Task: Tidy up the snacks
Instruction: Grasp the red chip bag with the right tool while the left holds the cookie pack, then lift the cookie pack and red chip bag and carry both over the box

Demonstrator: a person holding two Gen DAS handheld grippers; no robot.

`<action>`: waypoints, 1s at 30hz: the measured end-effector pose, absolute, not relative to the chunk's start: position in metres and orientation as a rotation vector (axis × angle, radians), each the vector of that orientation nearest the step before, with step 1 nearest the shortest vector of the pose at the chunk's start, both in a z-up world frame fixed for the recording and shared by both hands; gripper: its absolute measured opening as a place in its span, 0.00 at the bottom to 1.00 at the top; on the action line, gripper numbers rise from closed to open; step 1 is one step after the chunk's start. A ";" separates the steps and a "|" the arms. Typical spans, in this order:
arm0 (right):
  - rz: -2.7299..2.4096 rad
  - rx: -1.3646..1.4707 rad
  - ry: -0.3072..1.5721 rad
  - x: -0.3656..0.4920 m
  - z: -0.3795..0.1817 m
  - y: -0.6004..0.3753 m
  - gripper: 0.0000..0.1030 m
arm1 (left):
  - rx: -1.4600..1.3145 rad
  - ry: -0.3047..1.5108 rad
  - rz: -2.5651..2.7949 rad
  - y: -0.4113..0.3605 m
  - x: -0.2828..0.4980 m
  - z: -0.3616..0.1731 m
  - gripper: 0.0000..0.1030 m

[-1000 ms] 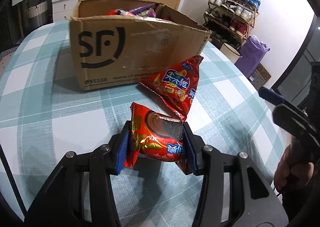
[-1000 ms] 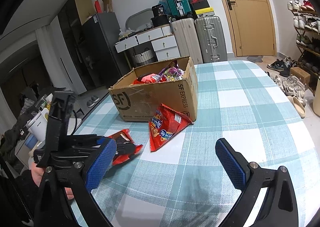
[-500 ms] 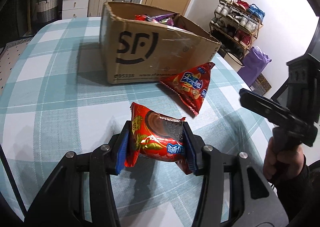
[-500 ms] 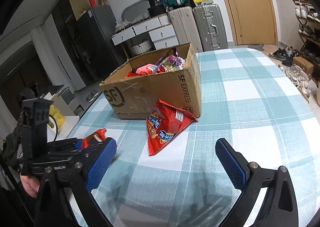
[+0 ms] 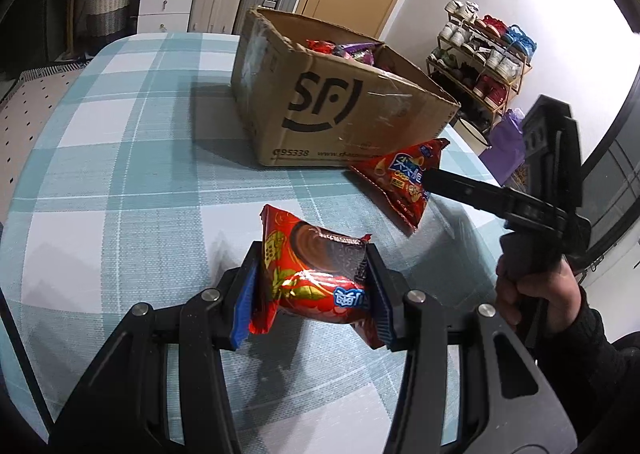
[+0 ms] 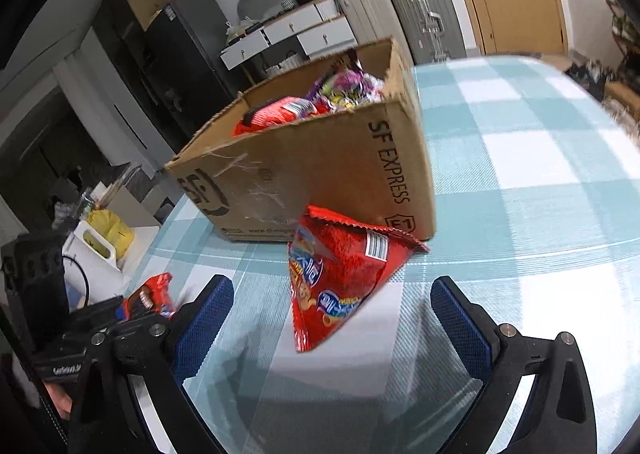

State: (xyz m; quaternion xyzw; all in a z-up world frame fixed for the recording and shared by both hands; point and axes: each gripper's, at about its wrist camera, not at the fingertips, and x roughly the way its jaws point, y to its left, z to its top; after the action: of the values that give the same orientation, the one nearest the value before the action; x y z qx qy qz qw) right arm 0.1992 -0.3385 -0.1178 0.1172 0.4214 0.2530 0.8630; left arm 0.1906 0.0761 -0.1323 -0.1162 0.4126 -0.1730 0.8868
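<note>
Red snack packet (image 5: 312,278) clamped in left gripper (image 5: 312,294), right gripper (image 6: 332,318) spread before red chip bag (image 6: 336,278)

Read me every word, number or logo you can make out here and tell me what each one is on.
"SF" logo: box front.
"95338": box front, lower edge.
"www.sf-e…": beside it, the rest hidden.
"SF EXPRESS": box side.
"E1": box side, bottom corner.
Triangular red bag: coloured lettering and barcode, unreadable.
Red packet in the left hand-held gripper: print too small to read.

Glossy foil snack packet (image 5: 316,286); matt corrugated cardboard box (image 5: 332,114), tape-scuffed; woven checked cloth tablecloth (image 5: 120,190).
</note>
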 end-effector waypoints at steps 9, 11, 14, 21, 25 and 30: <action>0.532 0.247 0.919 0.228 -0.125 -0.323 0.96 | -0.266 0.851 -0.336 0.087 0.187 -0.131 0.44; 0.528 0.252 0.922 0.233 -0.127 -0.319 0.96 | -0.273 0.839 -0.328 0.090 0.185 -0.128 0.44; 0.528 0.259 0.923 0.240 -0.127 -0.314 0.86 | -0.280 0.835 -0.318 0.095 0.184 -0.126 0.44; 0.577 0.272 0.914 0.230 -0.126 -0.312 0.47 | -0.273 0.830 -0.309 0.095 0.177 -0.119 0.44; 0.591 0.273 0.903 0.217 -0.122 -0.313 0.44 | -0.257 0.818 -0.314 0.088 0.169 -0.109 0.44; 0.607 0.291 0.871 0.198 -0.112 -0.320 0.44 | -0.241 0.808 -0.319 0.080 0.158 -0.099 0.44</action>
State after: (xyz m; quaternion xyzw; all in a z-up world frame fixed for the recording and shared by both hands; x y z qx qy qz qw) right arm 0.1983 -0.3198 -0.1124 0.1382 0.4137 0.2886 0.8523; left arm 0.1584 0.0804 -0.0990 -0.1165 0.3902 -0.1542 0.9002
